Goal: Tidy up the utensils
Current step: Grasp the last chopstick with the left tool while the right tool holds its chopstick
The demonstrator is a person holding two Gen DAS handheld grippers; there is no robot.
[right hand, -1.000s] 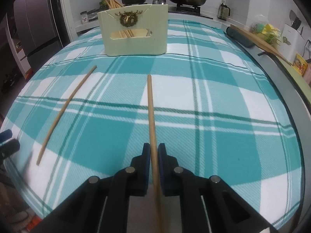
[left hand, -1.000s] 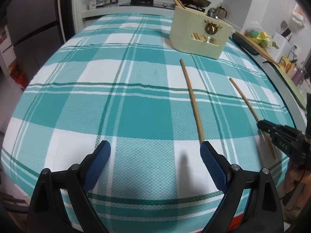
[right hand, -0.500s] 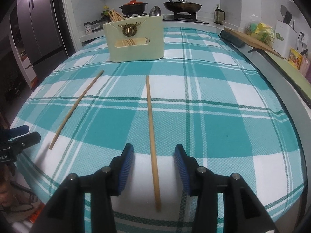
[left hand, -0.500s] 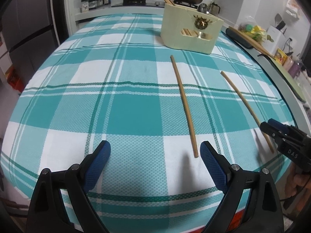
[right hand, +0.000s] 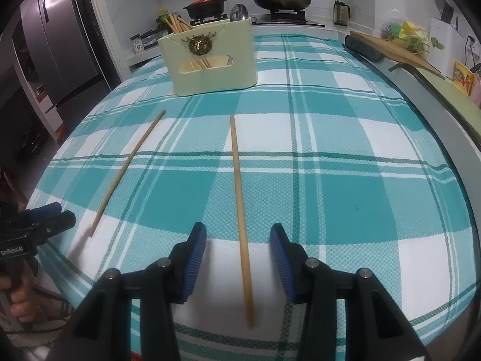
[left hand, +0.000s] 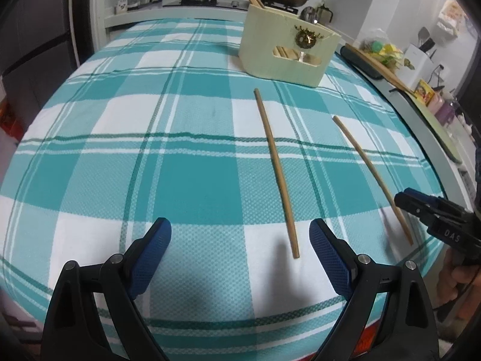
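Two wooden chopsticks lie on the teal plaid tablecloth. The left chopstick (left hand: pixel 275 168) (right hand: pixel 127 171) lies ahead of my left gripper (left hand: pixel 240 252), its near end just inside the right finger. The right chopstick (left hand: pixel 371 174) (right hand: pixel 240 210) lies flat between the fingers of my right gripper (right hand: pixel 237 258), untouched. Both grippers are open and empty. The cream utensil holder (left hand: pixel 285 51) (right hand: pixel 210 57) stands at the far side with several chopsticks in it. Each gripper also shows in the other's view: the right one (left hand: pixel 436 219), the left one (right hand: pixel 36 225).
The table edge runs close below both grippers. A grey counter edge (right hand: pixel 436 96) with a wooden board (right hand: pixel 393 48) runs along the right. A stove with pots (right hand: pixel 279 0) stands behind the holder. A fridge (right hand: pixel 57 45) stands at the left.
My right gripper opened and let go of the right chopstick, which now lies on the cloth. Both grippers drew back toward the near table edge.
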